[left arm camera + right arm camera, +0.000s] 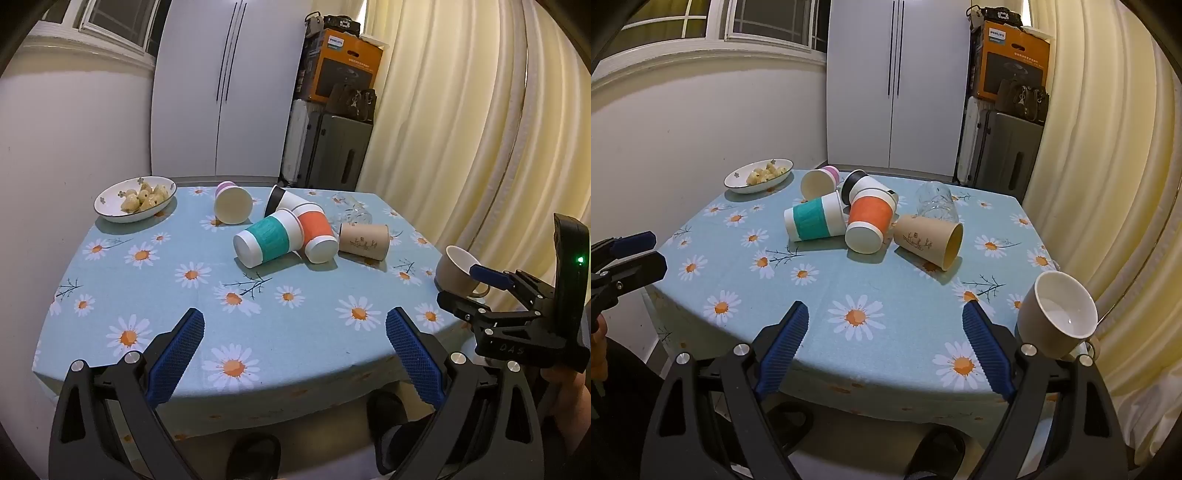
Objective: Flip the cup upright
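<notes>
Several cups lie on their sides mid-table: a teal-banded cup (pixel 264 242) (pixel 812 221), an orange-banded cup (pixel 317 234) (pixel 868 223), a black-and-white cup (pixel 284 201) (pixel 858 186), a pink-and-cream cup (pixel 232 205) (pixel 816 182), a brown paper cup (pixel 364 242) (pixel 929 242) and a clear glass (pixel 351 210) (pixel 936 203). A beige mug (pixel 456 273) (pixel 1058 317) stands upright at the table's right edge. My left gripper (pixel 295 332) is open and empty above the near edge. My right gripper (pixel 884 325) is open and empty, just left of the mug.
A white dish of food (pixel 135 199) (pixel 759 175) sits at the far left corner of the daisy tablecloth (pixel 207 306). A white cabinet, stacked boxes and a suitcase stand behind; a cream curtain (pixel 1108 184) hangs on the right.
</notes>
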The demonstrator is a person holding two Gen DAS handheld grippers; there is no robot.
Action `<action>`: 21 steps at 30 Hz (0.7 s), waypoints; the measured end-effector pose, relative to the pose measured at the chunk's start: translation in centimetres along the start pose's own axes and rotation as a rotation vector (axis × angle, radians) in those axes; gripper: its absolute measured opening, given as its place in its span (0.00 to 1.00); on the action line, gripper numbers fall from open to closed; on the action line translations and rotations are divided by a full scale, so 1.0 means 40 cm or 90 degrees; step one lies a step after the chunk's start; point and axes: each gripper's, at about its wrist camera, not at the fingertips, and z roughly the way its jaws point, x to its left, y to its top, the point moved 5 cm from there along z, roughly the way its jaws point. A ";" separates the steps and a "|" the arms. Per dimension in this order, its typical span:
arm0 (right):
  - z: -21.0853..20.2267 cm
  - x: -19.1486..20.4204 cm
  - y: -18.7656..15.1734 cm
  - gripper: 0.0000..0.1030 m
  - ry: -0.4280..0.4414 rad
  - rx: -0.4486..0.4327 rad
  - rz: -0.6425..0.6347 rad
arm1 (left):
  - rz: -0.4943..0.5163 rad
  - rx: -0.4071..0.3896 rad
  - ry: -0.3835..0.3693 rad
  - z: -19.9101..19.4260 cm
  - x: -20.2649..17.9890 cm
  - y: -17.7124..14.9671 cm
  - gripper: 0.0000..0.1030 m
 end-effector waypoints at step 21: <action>0.007 0.012 -0.012 0.83 -0.004 0.010 -0.023 | 0.014 0.014 0.003 0.003 -0.008 -0.005 0.93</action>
